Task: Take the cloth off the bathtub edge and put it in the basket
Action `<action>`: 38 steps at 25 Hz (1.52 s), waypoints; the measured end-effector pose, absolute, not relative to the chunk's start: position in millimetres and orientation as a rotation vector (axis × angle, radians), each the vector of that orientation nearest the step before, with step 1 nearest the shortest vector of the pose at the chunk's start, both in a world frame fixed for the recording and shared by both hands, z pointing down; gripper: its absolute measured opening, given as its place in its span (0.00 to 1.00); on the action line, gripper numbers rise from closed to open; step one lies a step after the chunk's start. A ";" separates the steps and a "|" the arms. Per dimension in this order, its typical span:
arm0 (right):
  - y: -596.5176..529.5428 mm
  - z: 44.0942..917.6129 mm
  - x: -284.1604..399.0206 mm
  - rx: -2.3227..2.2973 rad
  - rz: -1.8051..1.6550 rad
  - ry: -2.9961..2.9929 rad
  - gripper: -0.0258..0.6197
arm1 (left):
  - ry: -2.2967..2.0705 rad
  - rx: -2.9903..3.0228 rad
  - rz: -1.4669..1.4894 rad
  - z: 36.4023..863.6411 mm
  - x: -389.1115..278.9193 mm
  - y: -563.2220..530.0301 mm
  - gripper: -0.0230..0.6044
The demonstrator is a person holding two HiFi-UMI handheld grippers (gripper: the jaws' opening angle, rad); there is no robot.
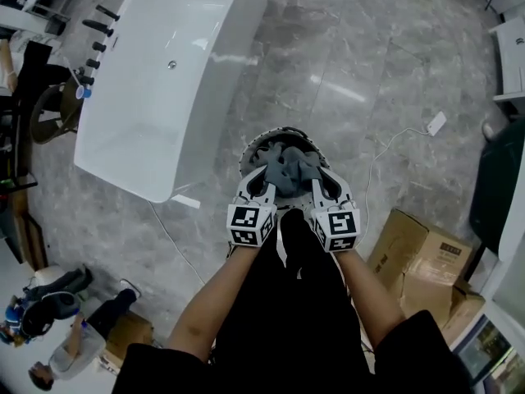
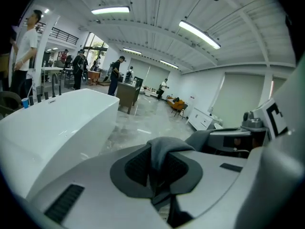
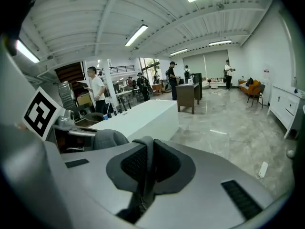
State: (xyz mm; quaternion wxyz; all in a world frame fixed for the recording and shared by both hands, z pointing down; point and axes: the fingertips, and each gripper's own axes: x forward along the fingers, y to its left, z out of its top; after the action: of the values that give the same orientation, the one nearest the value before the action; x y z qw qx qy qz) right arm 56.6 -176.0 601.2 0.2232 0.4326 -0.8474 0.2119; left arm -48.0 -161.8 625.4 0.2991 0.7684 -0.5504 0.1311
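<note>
From overhead we see both arms stretched forward, and the left tongs [image 1: 264,179] and right tongs [image 1: 318,183] sit side by side, each clamped on the grey cloth [image 1: 289,169]. The cloth hangs bunched between them, right over the round basket [image 1: 283,132] on the marble floor [image 1: 369,72]. From up here we can't tell whether it touches the basket's bottom. The white bathtub [image 1: 164,64] lies off to the left, well apart from the cloth, and cardboard boxes [image 1: 418,257] sit to the right.

Down in the left gripper view, the jaws are nearly together, with a thick fold of cloth pinched between the dark pads [image 2: 136,168] and humped up over them. This view shows the grip but not the basket. It gives us the tub's side instead, with people standing far back in the hall.

Over in the right gripper view, the jaws are tighter, closed on a thin edge of cloth standing upright between the pads [image 3: 131,163]. At the left we catch the other tongs' marker cube [image 3: 40,113], with more cloth bulging beside it. No basket in this view either, only the head view shows it.
</note>
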 end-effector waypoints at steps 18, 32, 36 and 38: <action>-182.0 761.3 64.3 1.169 0.692 -2.191 0.09 | -1.281 2.055 0.583 789.6 -28.4 -153.5 0.10; -184.8 882.1 59.9 1.175 0.908 -2.061 0.09 | -1.136 1.982 0.724 917.2 -30.5 -159.3 0.11; -182.4 918.1 57.6 1.108 0.878 -2.044 0.09 | -1.062 1.960 0.716 947.3 -21.6 -160.2 0.11; -182.0 937.5 57.1 1.083 0.864 -2.025 0.09 | -1.048 1.872 0.660 963.9 -25.2 -157.6 0.11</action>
State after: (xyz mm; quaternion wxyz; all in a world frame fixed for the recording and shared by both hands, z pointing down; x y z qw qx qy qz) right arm 57.1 -182.0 937.5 0.3374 0.4156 -0.7768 0.3315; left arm -25.2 -157.6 963.9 0.4337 0.7514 -0.4208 0.2649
